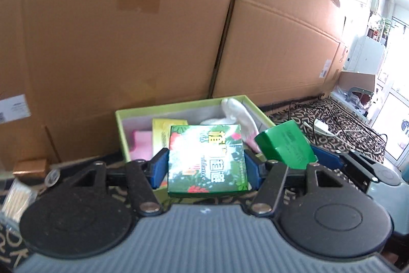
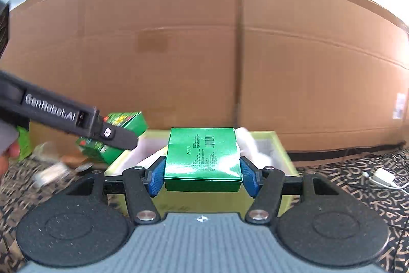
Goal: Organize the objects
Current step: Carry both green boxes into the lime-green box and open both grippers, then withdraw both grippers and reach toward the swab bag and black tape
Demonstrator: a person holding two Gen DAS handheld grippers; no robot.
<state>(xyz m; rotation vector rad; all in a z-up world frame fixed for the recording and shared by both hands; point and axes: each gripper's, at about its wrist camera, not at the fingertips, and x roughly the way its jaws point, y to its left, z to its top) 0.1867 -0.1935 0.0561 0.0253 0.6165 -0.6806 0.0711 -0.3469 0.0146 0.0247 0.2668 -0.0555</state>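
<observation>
My left gripper is shut on a green floral-print box and holds it over the near edge of a lime-green tray. My right gripper is shut on a plain green box with a barcode, held over the same tray. The barcode box also shows at the right in the left wrist view. The left gripper and its floral box show at the left in the right wrist view. The tray holds a pink item, a yellow box and white plastic bags.
Large cardboard boxes stand close behind the tray. The tabletop has a dark letter-patterned cloth. A white charger with cable lies at the right. Cotton swabs, a small brown box and small clutter lie at the left.
</observation>
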